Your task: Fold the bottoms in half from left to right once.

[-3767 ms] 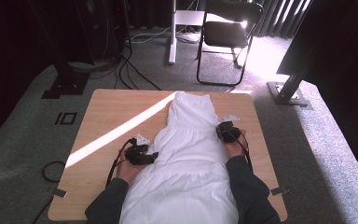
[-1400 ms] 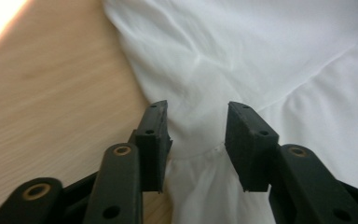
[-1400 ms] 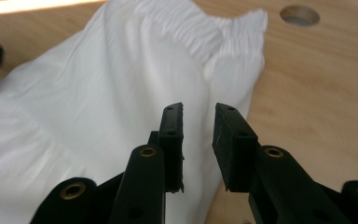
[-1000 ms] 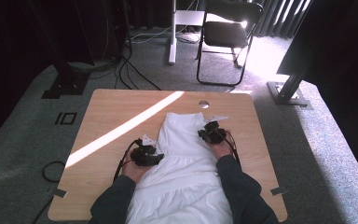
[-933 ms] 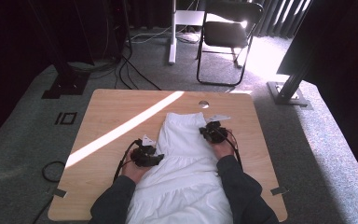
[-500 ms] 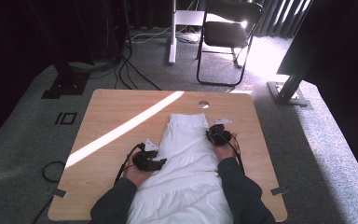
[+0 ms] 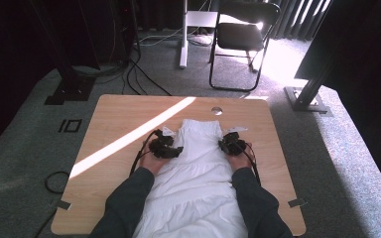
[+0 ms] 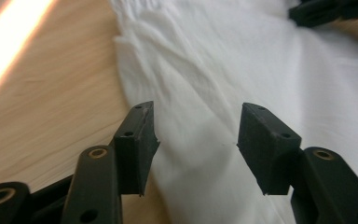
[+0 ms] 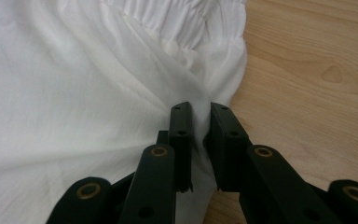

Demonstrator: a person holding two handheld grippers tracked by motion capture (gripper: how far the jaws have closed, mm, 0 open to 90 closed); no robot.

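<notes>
A white, gathered cotton garment lies spread lengthwise down the middle of the light wooden worktop, its near end hanging over the person's edge. The left tongs stand partly open over the garment's left side, gripping nothing. The right tongs, nearly closed, pinch a fold of the cloth at its right edge and have just been opening slightly.

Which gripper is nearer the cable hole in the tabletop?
Right. The right gripper sits just below-right of the cable hole, at the white dress's edge; the left gripper lies farther, across the dress.
</notes>
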